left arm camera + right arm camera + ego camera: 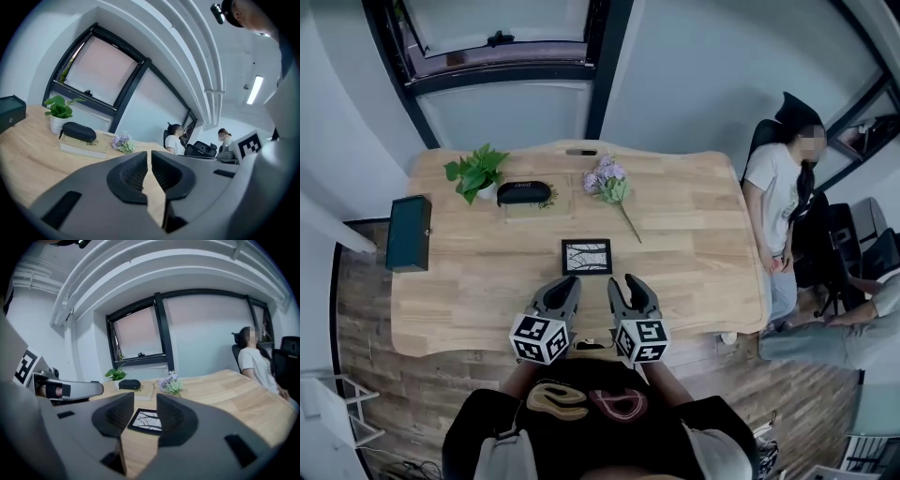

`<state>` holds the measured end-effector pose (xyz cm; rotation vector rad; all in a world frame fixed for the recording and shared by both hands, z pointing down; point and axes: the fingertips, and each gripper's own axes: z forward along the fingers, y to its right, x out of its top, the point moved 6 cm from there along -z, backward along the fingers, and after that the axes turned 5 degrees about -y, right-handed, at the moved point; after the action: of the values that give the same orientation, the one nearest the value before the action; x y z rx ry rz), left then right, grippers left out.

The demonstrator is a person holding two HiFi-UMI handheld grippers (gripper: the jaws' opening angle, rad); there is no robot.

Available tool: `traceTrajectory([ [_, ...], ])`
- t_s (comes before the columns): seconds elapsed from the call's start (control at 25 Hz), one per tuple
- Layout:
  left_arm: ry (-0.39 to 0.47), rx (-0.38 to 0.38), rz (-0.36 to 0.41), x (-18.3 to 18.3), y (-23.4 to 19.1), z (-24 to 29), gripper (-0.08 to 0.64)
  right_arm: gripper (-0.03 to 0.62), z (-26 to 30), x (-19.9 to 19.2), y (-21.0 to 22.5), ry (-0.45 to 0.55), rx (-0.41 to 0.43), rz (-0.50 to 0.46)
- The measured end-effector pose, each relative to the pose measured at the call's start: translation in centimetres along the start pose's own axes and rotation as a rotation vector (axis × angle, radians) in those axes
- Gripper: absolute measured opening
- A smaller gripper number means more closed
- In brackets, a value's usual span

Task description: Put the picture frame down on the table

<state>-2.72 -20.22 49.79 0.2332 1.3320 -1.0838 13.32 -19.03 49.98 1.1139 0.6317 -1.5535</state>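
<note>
The picture frame (587, 256) lies flat near the middle of the table (694, 244), a small black-rimmed rectangle with a pale print of bare branches; nothing is touching it. Just on the near side of it hover both grippers, side by side, clear of the wood and pointing across the table, tilted only a little downward. The left gripper (562, 292) has its ribbed dark pads pressed nearly together, with nothing between them; the right gripper (630, 292) stands spread and empty, and the frame shows through its gap from the right gripper view. The tabletop is light, grained wood with a wavy edge. Beyond the frame lies a sprig of purple flowers (607, 183); left of it a black oval case (524, 192) sits on a book, beside a leafy potted plant (476, 173). A dark green box (408, 232) stands at the left edge; a seated person (778, 202) is off the right end.
</note>
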Motion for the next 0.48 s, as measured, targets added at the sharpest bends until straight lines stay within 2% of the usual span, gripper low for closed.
traceTrajectory([
  [0.24,0.05,0.017,0.034,0.2,0.8,-1.7,0.032,0.126,-1.5,0.7,-0.4,0.06,-0.006,-0.037],
  [0.48,0.08,0.014,0.065,0.5,1.6,-2.5,0.032,0.055,-2.8,1.0,-0.5,0.116,-0.053,-0.07],
])
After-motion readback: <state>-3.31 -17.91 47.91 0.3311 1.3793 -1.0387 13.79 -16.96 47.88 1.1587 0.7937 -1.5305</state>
